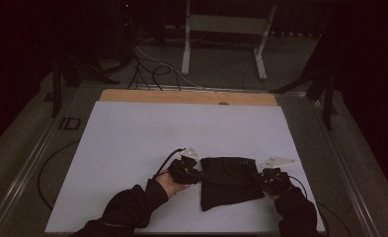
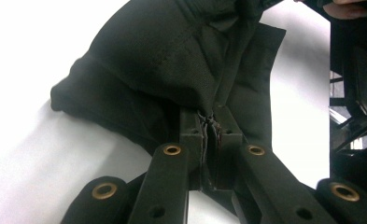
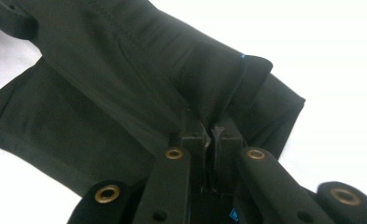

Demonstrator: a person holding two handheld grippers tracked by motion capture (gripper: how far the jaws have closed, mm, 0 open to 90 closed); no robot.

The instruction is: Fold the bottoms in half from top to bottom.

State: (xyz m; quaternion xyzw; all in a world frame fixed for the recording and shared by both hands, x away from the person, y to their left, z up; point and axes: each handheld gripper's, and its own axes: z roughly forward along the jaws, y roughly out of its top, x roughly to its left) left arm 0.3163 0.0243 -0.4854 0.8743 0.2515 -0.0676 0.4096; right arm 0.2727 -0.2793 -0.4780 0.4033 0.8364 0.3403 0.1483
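A folded black garment lies on the white table sheet near the front edge. My left gripper is at the garment's left side, shut on a pinch of the black cloth; its pads press the fabric together. At the garment's right side my right gripper is likewise shut on the black cloth, a fold caught between its pads. In the left gripper view the other gripper shows at the right edge.
The white sheet covers most of a wooden table whose far edge is bare. Cables and a white metal stand lie on the dark floor beyond. A cable loops off the table's left side.
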